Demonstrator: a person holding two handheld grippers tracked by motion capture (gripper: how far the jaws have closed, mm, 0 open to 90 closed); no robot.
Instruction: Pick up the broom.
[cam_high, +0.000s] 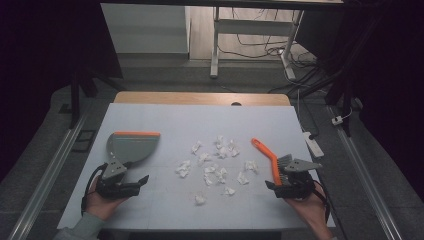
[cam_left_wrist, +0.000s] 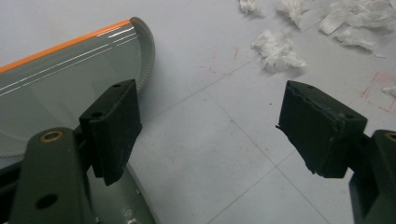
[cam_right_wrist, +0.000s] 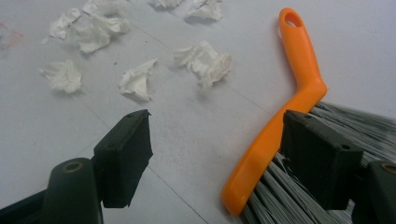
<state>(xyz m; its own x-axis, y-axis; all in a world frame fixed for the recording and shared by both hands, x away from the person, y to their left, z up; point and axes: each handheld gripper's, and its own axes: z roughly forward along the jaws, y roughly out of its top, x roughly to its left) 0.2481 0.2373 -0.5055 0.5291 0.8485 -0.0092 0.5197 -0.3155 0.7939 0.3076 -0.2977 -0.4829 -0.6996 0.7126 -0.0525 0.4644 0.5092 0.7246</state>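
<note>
My L gripper: jaws spread wide, nothing between them, just bare mat. It sits at the near-left of the table in the high view, low over the mat. 1 dustpan, grey w/ orange front edge, right beside my L jaw; jaw overlaps its rear part, can't tell if touching.

My R gripper: jaws also apart, gripping nothing. 1 brush, orange handle, grey bristles, lies flat on the mat; handle runs up btwn the jaws, closer to the R jaw, bristles under that jaw. Contact w/ jaw unclear.

Paper scraps: white crumpled bits, I count approx 14 in the high view, scattered mid-table btwn dustpan and brush, none in the pan. Nearest ones are just ahead of both grippers, well apart from the jaws.
</note>
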